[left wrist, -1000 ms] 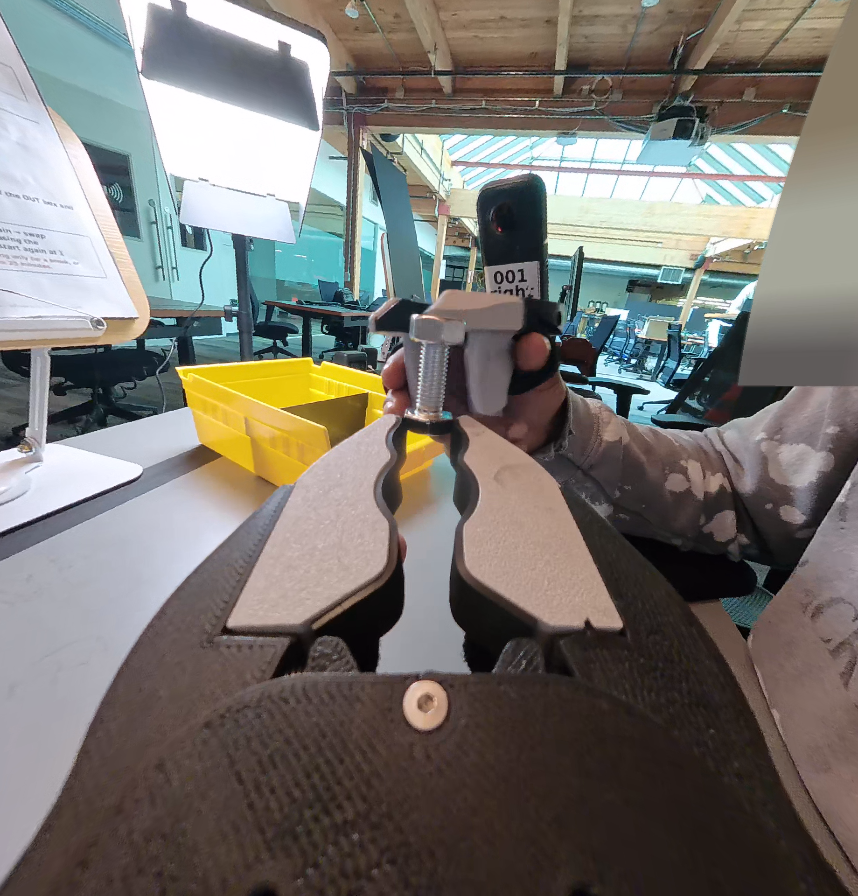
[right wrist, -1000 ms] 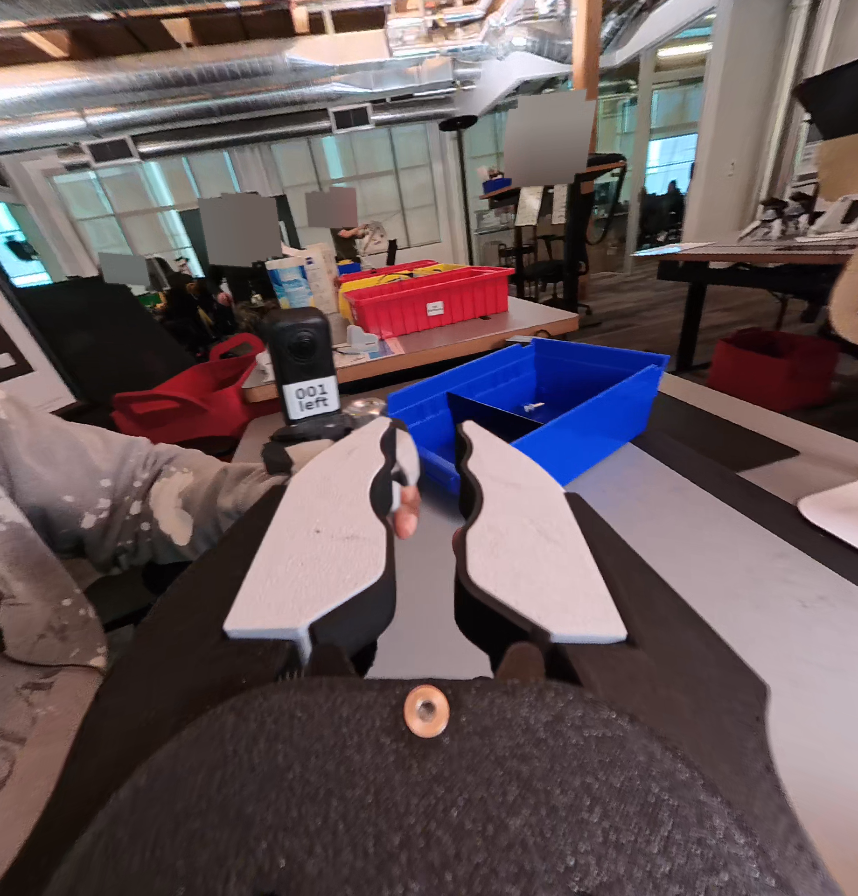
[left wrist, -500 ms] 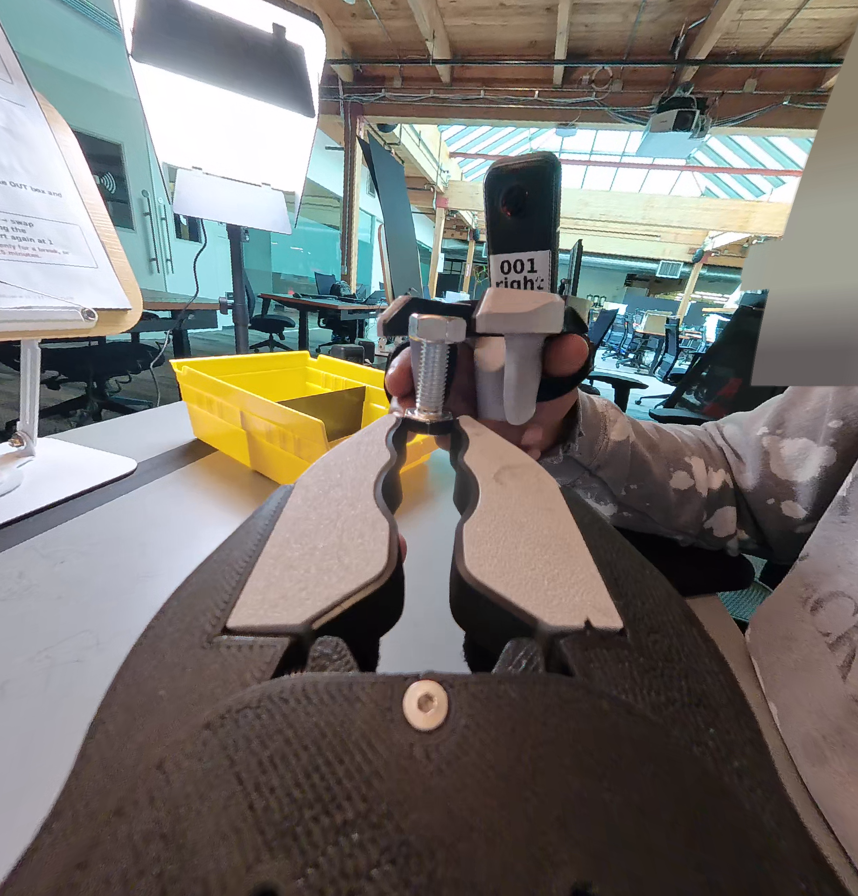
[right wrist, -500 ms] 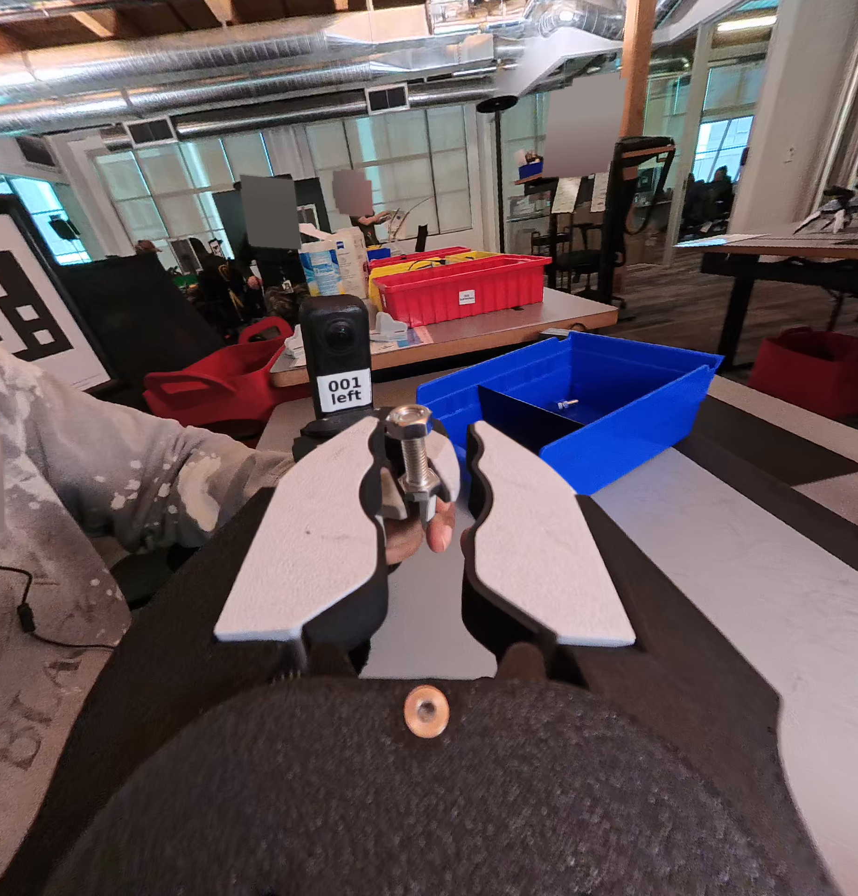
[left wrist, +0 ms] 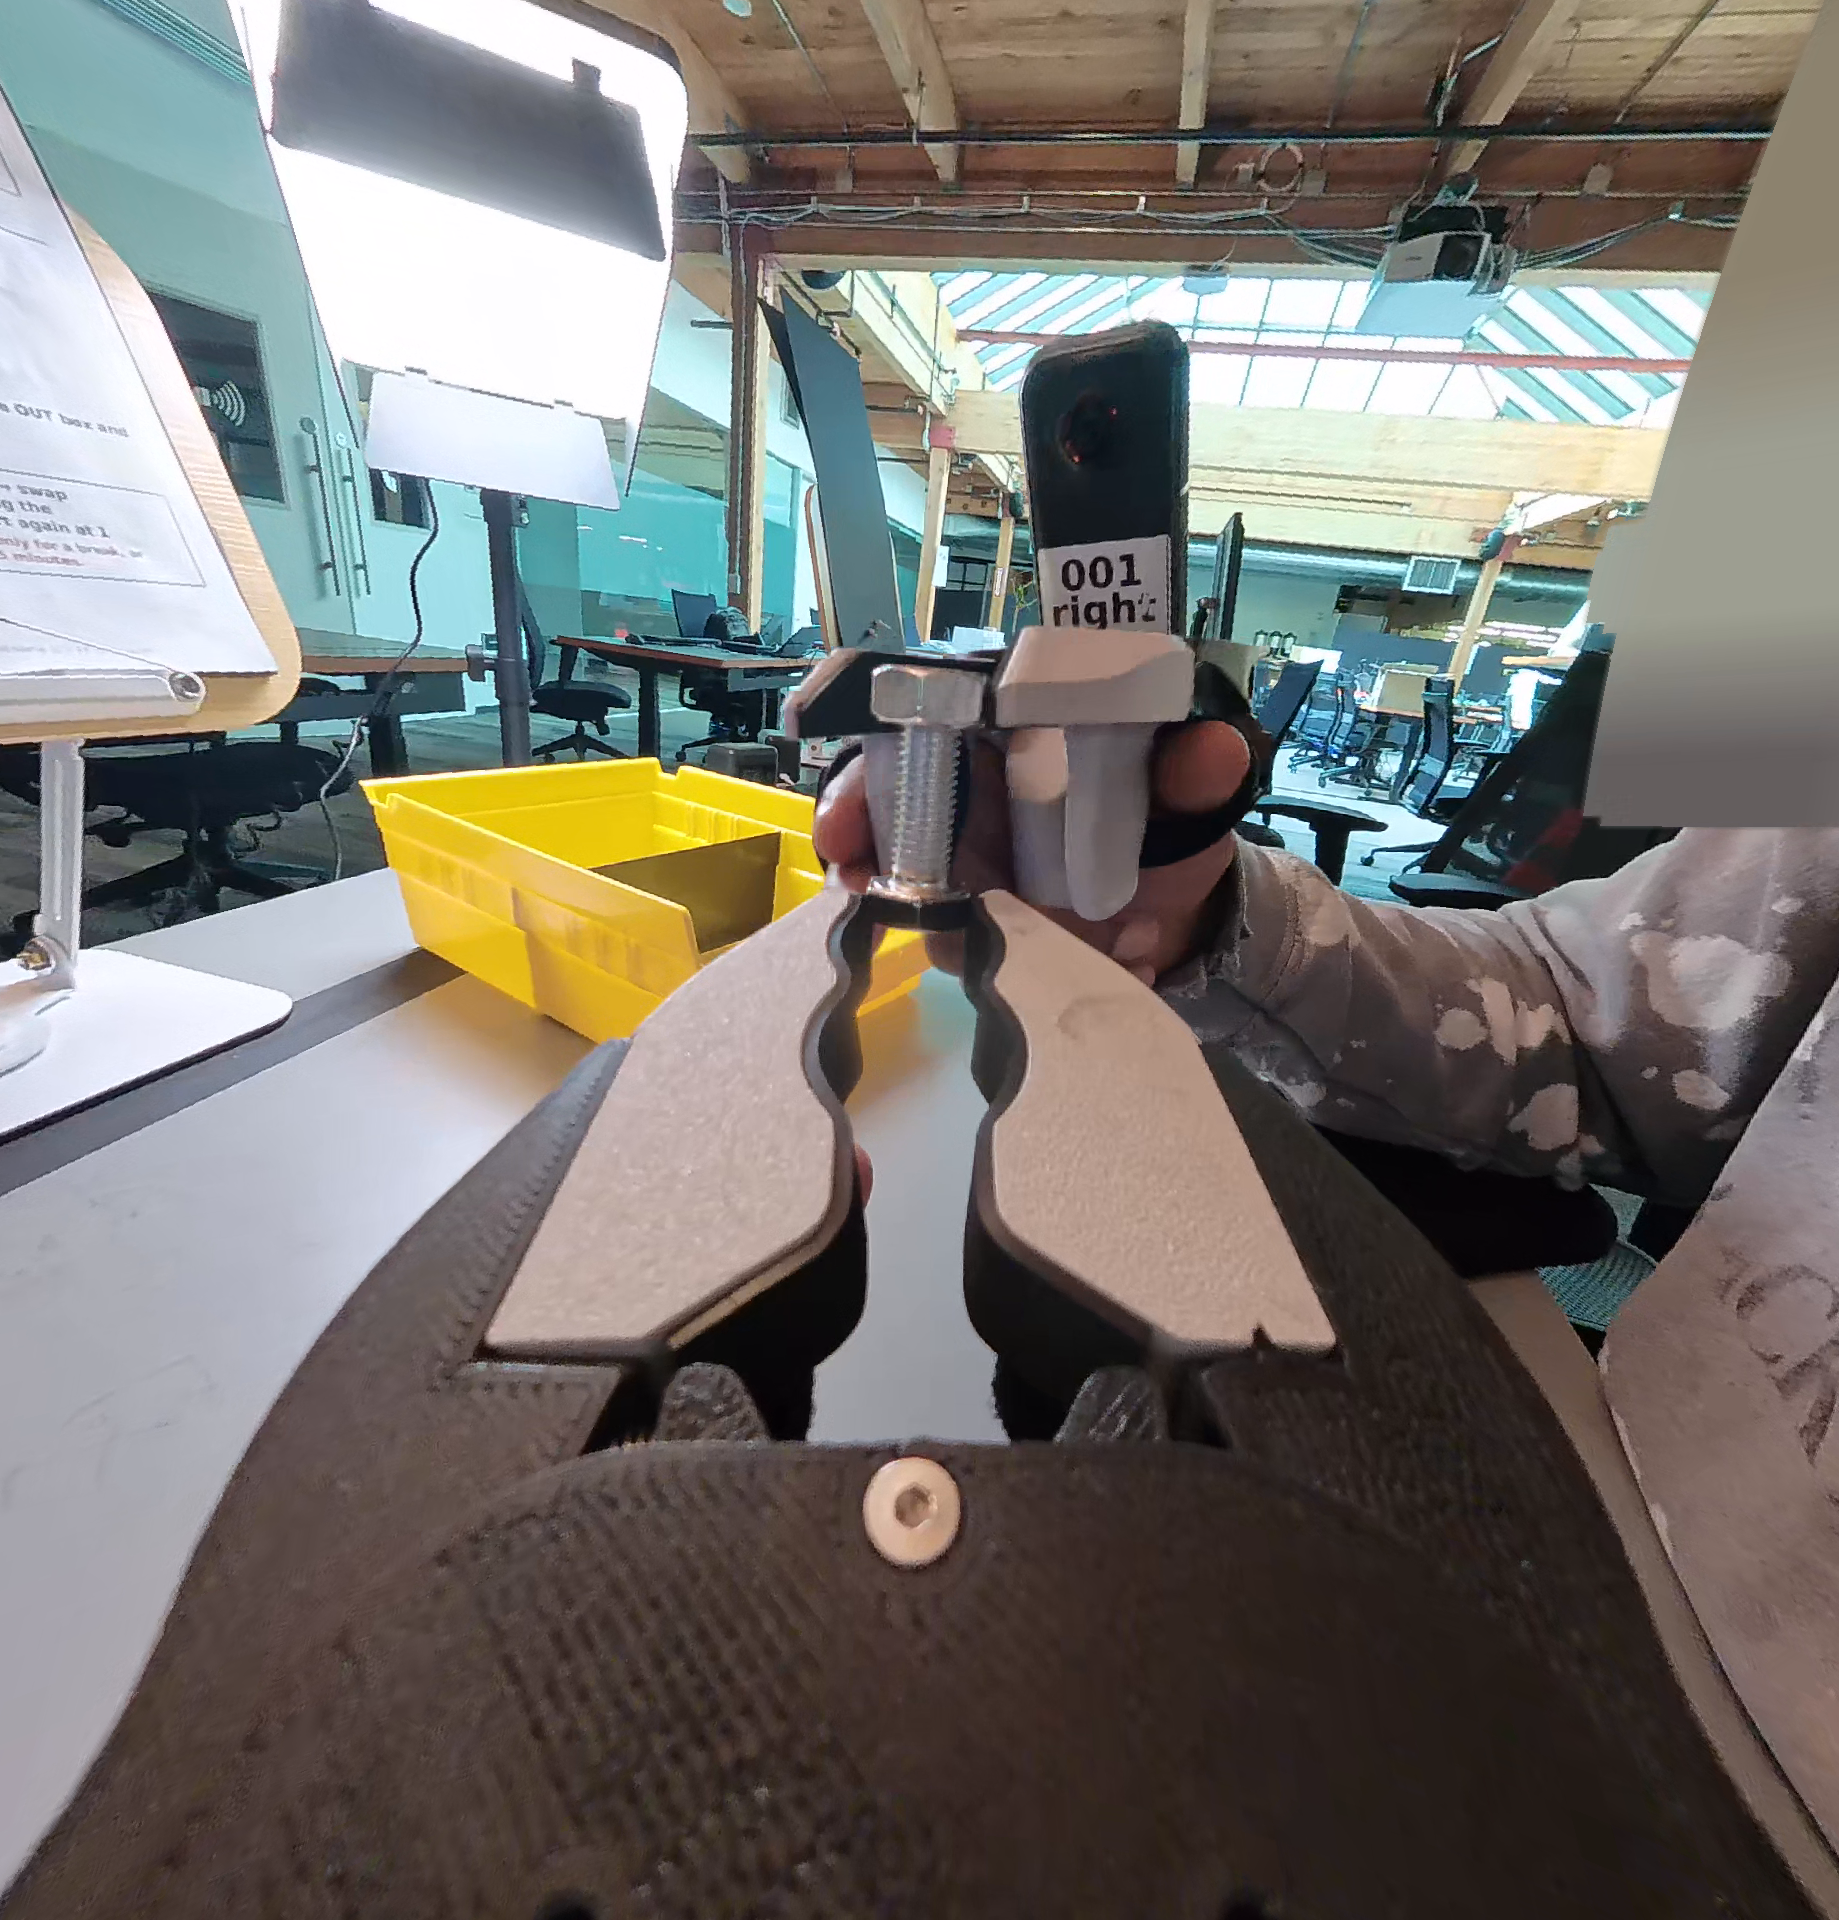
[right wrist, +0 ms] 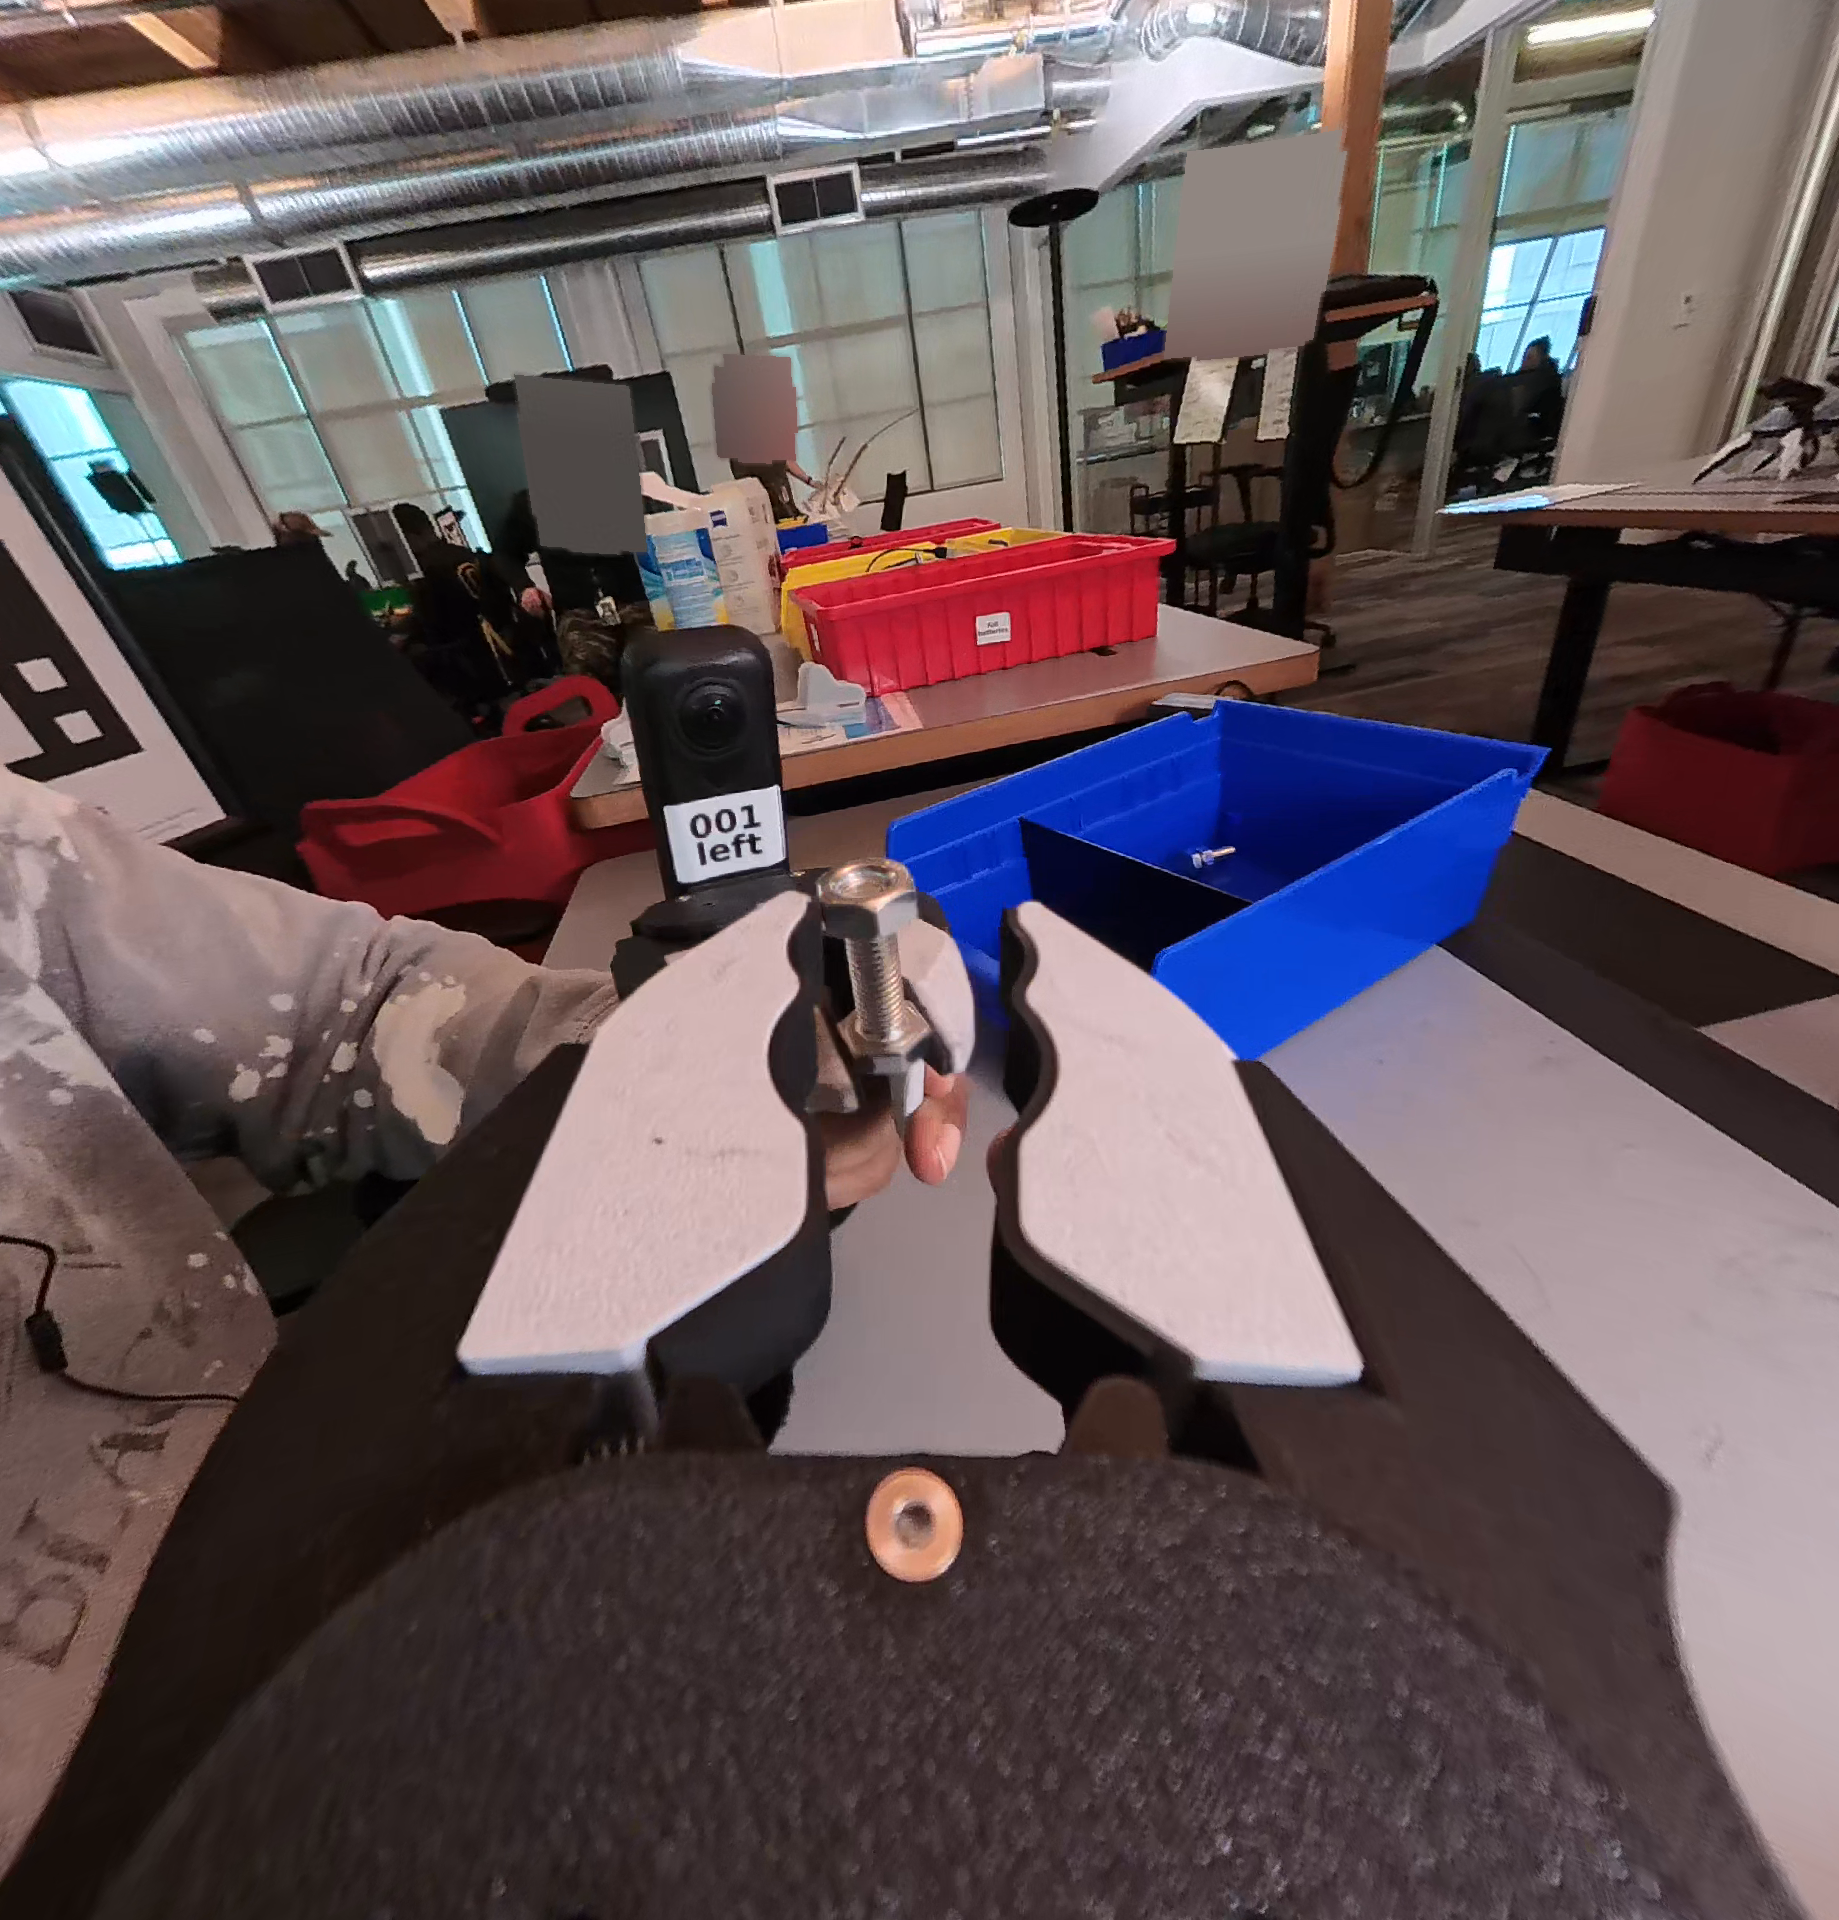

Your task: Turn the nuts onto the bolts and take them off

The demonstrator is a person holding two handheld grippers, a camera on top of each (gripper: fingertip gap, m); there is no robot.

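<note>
A silver bolt [left wrist: 915,790] stands upright, head up, with a hex nut [left wrist: 913,889] at its lower end. My left gripper [left wrist: 917,914] is shut on the nut and holds the bolt above the table. My right gripper [right wrist: 910,925] is open. The bolt head [right wrist: 868,899] sits between its fingertips, close against the left one, with a gap to the right one. In the right wrist view the nut [right wrist: 884,1039] shows low on the thread, pinched by the left gripper's fingers [right wrist: 946,997]. The right gripper also shows in the left wrist view [left wrist: 936,686], level with the bolt head.
A yellow bin [left wrist: 582,894] stands on the grey table [left wrist: 167,1299] beyond the left gripper. A blue bin [right wrist: 1310,883] holds a small bolt [right wrist: 1211,857]. A paper stand [left wrist: 63,520] is at the left. The person's sleeve [left wrist: 1517,987] crosses on the right. Both grippers' tips are close together, under 4 cm apart.
The right gripper has swung level and come in around the bolt head, which was out of its view one second ago. The left gripper and bolt have stayed put.
</note>
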